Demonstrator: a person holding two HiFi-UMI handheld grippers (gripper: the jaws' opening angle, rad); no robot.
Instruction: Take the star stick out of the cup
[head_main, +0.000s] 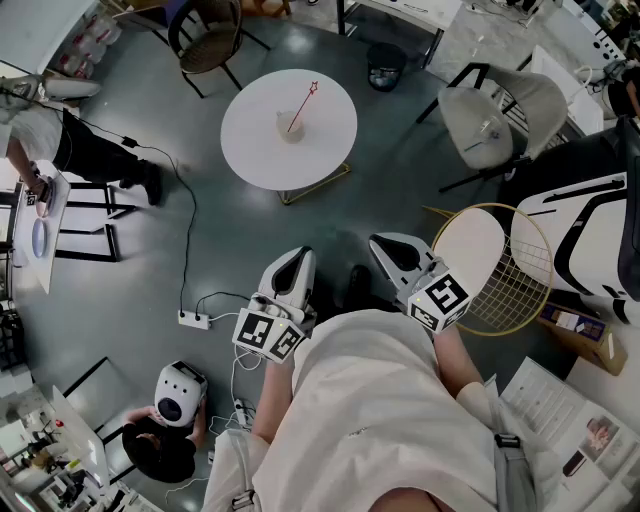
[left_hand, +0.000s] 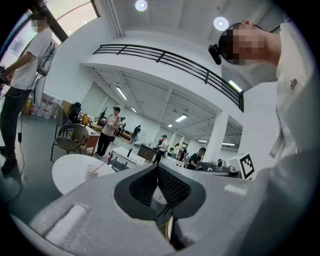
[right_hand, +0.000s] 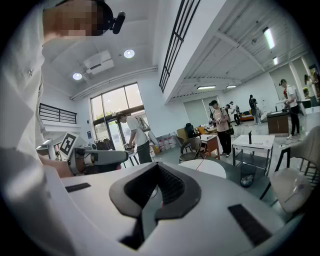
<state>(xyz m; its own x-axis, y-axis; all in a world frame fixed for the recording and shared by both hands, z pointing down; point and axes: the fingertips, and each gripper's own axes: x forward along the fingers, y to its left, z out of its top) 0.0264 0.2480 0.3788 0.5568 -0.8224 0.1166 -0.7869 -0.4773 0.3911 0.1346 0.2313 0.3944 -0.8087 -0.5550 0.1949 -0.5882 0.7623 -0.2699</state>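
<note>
White shirt (head_main: 370, 400) fills the foreground at 6 o'clock. Round bench (head_main: 250, 150) stands well apart at 12. Left gripper (head_main: 290, 258) and right gripper (head_main: 384, 246) hang with jaws together, holding nothing. Mid-bench, the cup (head_main: 290, 128) holds the star stick (head_main: 303, 103), leaning toward 1. Step close, part one gripper, pinch mid-shaft and lift along its tilt.
</note>
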